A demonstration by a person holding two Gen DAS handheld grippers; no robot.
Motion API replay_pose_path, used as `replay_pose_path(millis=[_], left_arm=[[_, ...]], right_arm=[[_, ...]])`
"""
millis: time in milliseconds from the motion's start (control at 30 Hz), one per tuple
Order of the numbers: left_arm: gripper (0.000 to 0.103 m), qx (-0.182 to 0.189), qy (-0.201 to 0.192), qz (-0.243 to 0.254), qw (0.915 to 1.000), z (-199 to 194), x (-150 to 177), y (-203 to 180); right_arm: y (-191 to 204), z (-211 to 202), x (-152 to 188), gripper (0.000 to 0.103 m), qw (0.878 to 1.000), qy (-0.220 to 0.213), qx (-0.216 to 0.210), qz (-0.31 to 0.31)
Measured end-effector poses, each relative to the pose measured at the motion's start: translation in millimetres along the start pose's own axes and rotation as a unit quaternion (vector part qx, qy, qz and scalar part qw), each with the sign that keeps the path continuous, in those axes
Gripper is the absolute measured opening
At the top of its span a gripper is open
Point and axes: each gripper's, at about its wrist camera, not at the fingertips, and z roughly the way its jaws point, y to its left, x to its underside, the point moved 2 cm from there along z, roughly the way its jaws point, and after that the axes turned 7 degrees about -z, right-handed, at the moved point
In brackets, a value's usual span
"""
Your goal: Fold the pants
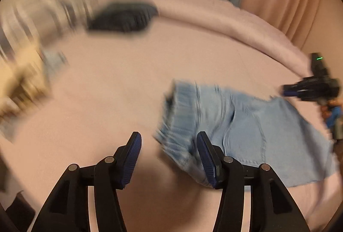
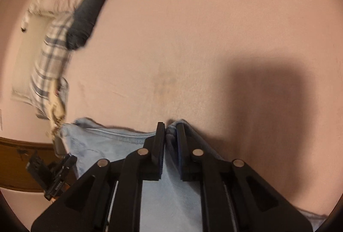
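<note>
1. Pants (image 1: 246,124), pale blue denim, lie partly doubled on the pink bedsheet (image 1: 118,82), waistband toward our left gripper (image 1: 169,159).
2. Our left gripper hovers just above the sheet with fingers spread wide and nothing between them, its right finger over the waistband's edge.
3. Our right gripper (image 2: 170,146) pinches a bunched fold of denim at the far edge.
4. We judge the cloth soft, limp and light; seams and waistband look the firmest places to grip.
5. Folded clothes (image 2: 53,56) sit well apart.
</note>
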Motion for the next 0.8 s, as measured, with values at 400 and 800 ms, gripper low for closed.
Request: replay_pose_path(millis=[400, 800], left_arm=[[0.053, 0.241, 0.072, 0.172, 0.9523, 62, -25, -208], [0.024, 0.253, 0.223, 0.137, 0.9313, 179, -40, -246]], right_arm=[[-45, -64, 48, 0.041, 0.988, 0.049, 0.086, -0.120], [-54, -44, 63, 0.008, 0.977, 0.100, 0.061, -0.178]])
